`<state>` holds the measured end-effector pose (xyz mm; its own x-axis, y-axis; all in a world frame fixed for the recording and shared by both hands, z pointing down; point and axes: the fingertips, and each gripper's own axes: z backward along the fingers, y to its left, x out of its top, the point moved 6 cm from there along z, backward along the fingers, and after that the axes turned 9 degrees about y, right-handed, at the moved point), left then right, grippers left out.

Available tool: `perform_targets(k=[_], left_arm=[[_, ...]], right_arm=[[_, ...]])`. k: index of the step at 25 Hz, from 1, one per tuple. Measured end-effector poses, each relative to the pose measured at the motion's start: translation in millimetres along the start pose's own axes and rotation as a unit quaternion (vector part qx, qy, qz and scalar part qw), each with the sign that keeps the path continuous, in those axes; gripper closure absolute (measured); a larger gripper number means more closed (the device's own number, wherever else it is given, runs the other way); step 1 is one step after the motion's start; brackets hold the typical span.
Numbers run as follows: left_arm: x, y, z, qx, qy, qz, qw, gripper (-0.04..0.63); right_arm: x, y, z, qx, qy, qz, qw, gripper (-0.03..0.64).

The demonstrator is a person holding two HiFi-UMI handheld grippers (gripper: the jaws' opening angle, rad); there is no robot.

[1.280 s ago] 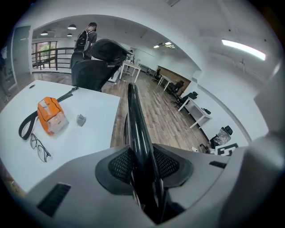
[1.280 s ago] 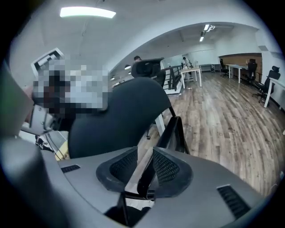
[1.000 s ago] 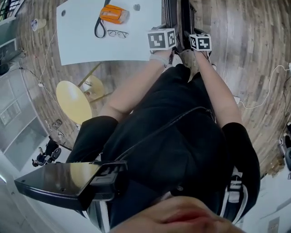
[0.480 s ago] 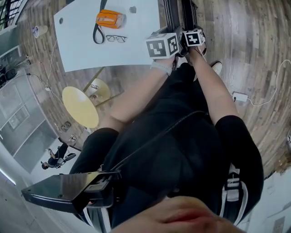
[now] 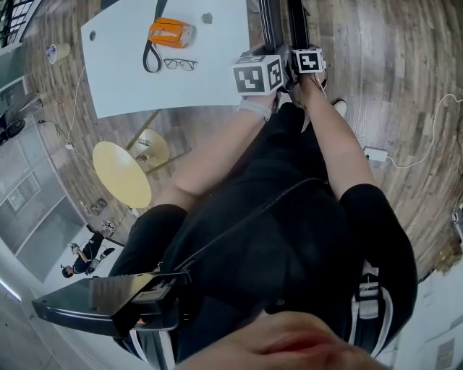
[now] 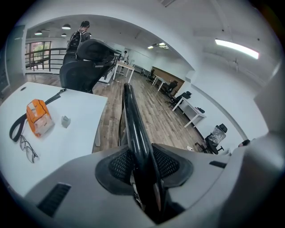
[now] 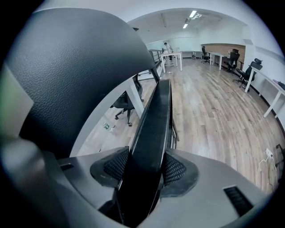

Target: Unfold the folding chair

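Note:
The folded black folding chair [image 5: 278,20] stands on the wood floor in front of the person, next to the white table. My left gripper [image 5: 262,66] is shut on a thin, glossy black edge of the chair [image 6: 132,120], which runs up between its pads [image 6: 121,164]. My right gripper [image 5: 307,56] sits just to the right of it. A broader black panel of the chair [image 7: 156,116] fills the gap between its pads [image 7: 174,170]; the jaws are closing and touch it on both sides. In the head view the fingertips are hidden behind the marker cubes.
A white table [image 5: 123,79] at the left bears an orange pouch [image 5: 171,32], a black strap and glasses [image 5: 179,64]. Two yellow round stools [image 5: 121,173] stand below it. A white cable [image 5: 405,160] lies on the floor at right. A black office chair [image 6: 84,62] stands behind the table.
My right gripper has sunk a little along the chair and stands closer to the left one. The left gripper keeps its hold. The head view has shifted slightly.

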<state>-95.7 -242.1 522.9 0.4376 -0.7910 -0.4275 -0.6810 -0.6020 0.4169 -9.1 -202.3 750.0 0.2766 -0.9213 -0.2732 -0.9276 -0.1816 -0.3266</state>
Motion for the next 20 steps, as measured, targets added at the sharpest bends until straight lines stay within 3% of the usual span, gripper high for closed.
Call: perform_targets(k=[4,8,20], left_arm=[[1,-4,-2,-0.005,-0.008,-0.002,1.0,0.476],[3,-9,-4,-0.006,-0.016,-0.006,0.9998,0.474],[1,-31,-18,0.018,-0.008,0.001,0.9998,0.476]], right_arm=[[6,-14,8,0.017,-0.016,0.006,1.0,0.4],[10,-43,18,-0.008,-0.04,0.015,0.999,0.401],[-7,-121,41,0.064,-0.038,-0.012,0.997,0.402]])
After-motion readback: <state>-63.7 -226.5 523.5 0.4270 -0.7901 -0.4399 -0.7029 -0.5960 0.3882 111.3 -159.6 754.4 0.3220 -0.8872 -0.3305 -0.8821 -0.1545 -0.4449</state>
